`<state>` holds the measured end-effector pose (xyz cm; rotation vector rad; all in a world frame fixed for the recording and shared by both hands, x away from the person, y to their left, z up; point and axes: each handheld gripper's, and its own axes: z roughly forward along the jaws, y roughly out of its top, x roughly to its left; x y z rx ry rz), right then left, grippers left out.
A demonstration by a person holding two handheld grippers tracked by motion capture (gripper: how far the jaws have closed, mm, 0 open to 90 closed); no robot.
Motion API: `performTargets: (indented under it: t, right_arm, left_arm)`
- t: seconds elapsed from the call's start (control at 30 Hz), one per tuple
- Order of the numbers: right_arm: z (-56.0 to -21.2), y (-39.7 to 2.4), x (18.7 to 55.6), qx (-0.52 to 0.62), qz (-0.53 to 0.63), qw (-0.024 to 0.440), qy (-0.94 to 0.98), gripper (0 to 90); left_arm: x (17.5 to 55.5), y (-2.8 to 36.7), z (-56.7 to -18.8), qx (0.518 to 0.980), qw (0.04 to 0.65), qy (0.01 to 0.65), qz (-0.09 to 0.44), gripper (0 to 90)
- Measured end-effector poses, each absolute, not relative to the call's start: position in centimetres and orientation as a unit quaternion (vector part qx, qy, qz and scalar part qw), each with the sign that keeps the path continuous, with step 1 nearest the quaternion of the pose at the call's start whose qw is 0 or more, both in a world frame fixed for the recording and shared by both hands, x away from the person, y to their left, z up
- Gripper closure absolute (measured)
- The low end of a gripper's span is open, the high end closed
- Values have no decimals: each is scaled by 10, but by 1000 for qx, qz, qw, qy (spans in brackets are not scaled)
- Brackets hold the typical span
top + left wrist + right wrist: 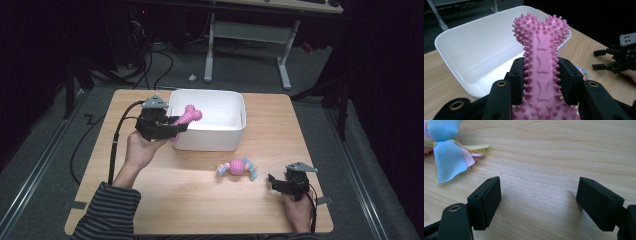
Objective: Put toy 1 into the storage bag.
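Left hand-held gripper (541,75) clamps bone toy (541,52) over bin rim (451,62).

Black tongs (172,129) w/ grey plate, striped sleeve (107,212).

No lettering, brand, number or sign is showing legibly anywhere. The pink spiked bone toy (542,65) is carrying raised bone-shaped embossings along its shaft, running from six toward twelve o'clock; these are shapes, not characters. Anything printed on the far, dark furniture is probably too dim to read.
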<state>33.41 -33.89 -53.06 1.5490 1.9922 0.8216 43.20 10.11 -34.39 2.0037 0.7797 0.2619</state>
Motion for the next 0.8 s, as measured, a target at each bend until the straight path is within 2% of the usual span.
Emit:
performTargets:
  t: [0.8]
  right_arm:
    - [-531, -339, 334, 567, 300, 241, 728, 201]
  left_arm:
    - [474, 91, -347, 821, 448, 326, 137, 596]
